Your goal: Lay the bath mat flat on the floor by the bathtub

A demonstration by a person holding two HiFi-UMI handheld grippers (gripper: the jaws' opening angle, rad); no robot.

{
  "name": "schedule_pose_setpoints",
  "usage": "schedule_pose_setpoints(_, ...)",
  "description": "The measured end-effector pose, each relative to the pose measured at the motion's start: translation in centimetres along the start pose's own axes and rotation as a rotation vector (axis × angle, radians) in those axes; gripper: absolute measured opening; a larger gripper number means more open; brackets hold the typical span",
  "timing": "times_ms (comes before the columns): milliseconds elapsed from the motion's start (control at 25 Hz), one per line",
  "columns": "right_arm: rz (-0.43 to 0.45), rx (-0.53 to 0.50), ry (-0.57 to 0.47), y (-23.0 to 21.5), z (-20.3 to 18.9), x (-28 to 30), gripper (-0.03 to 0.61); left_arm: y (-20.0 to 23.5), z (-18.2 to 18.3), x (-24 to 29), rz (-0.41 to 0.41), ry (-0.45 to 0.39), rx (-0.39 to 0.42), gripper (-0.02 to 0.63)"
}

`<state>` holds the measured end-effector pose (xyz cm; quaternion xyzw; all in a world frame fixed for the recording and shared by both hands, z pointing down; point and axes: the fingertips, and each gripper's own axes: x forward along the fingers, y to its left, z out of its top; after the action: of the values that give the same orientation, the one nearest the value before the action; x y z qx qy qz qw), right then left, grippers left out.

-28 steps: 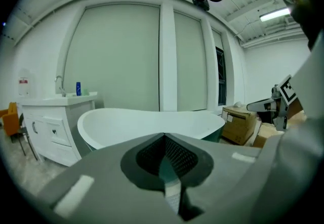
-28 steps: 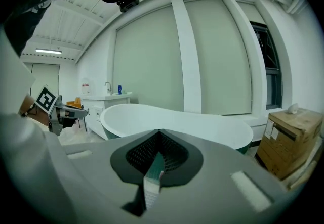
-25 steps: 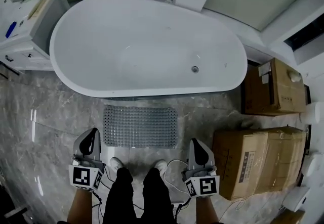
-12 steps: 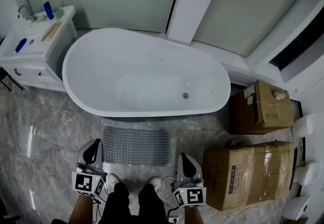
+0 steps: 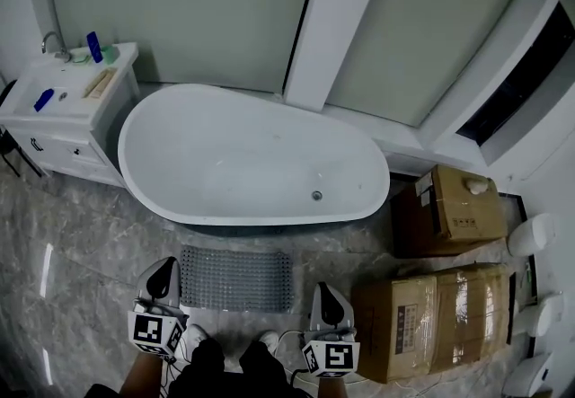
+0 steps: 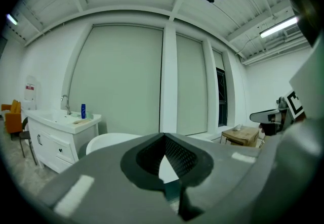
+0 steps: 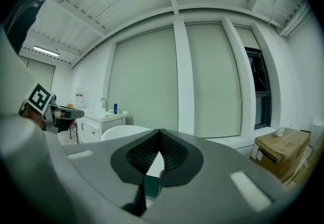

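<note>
Since the bath mat (image 5: 236,279) is a long shape, its long side runs left to right, in line with the near side of the white bathtub (image 5: 247,158). It lies flat on the grey floor (image 5: 81,234), just beside the tub and right in front of the person's shoes (image 5: 191,340). The left gripper (image 5: 162,269) is held just beside the mat's near left corner, and the right gripper (image 5: 325,292) is near the right corner. Neither one touches the mat. Each gripper's own view shows its jaws closed with the tips together and nothing between them — only a bit of the white tub shows through the small gap lower down. Compared with a second ago, the head view looks further up. The mat and tub now look smaller and sit lower in the picture, and more of the tall wall panels (image 5: 180,10) shows. The mat itself has not moved. The person's legs are cut off at the bottom edge. The gripper views do not show the mat at all, because the gripper bodies hide the floor. The mat's little bumps are too small to make out well.
</note>
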<state>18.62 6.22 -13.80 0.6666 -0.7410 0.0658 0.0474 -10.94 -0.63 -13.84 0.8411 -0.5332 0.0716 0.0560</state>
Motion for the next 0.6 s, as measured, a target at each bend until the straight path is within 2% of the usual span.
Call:
schedule_pose_setpoints(120,0.0,0.034,-0.02,0.1,0.8,-0.5,0.012,-1.4,0.6,-0.6,-0.026,-0.006,0.033,0.0)
schedule_pose_setpoints(240,0.039,0.031,-0.04,1.5,1.7,-0.5,0.012,-1.6,1.9,-1.5,-0.02,-0.032,0.061,0.0)
schedule_pose_setpoints(400,0.081,0.012,-0.067,2.8,3.1,-0.4,0.011,-1.9,2.7,-2.2,-0.031,-0.035,0.04,0.0)
schedule_pose_setpoints(600,0.082,0.073,-0.077,3.4,3.3,-1.0,0.011,-1.4,4.0,-3.2,-0.037,-0.071,0.011,0.0)
